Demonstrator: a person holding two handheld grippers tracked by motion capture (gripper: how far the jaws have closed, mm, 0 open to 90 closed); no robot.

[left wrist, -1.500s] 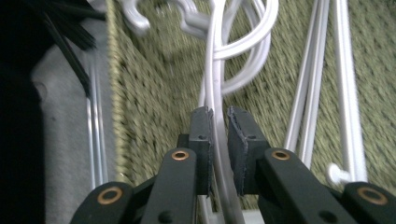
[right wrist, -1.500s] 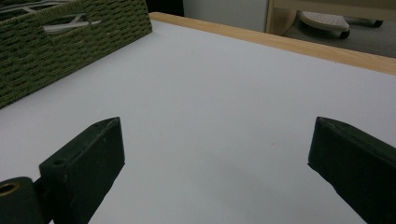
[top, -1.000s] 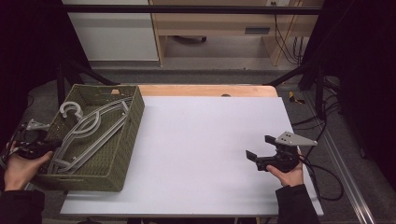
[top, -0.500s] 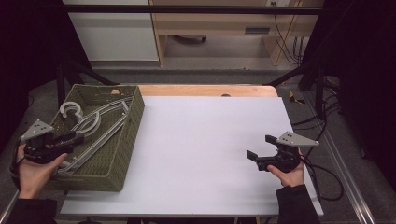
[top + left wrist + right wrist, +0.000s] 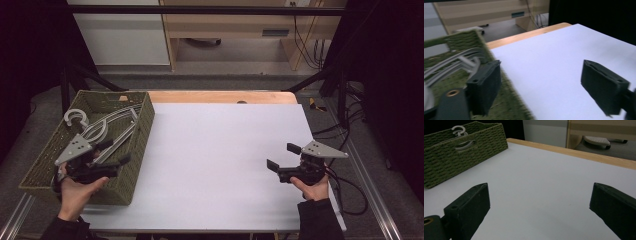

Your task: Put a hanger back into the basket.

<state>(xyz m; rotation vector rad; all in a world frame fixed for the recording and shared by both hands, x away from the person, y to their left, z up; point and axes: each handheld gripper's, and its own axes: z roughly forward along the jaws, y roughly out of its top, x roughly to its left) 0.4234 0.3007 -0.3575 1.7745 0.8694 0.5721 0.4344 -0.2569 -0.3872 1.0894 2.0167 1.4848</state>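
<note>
White tabletop [image 5: 220, 160], wooden edge at far side. Left gripper [image 5: 116, 152] jaws wide, just been opening, nothing between them, over near right wall of green woven basket [image 5: 137, 150]. Grey hangers [image 5: 107, 131] lie inside basket, apart from jaws. Right gripper [image 5: 283, 156] jaws wide, empty, over bare tabletop at right.

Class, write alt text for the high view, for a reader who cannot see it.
A person's left gripper, jaws open, hangs over a green woven basket of grey hangers at the left of a white table. The right gripper, also open, rests near the table's right edge.
</note>
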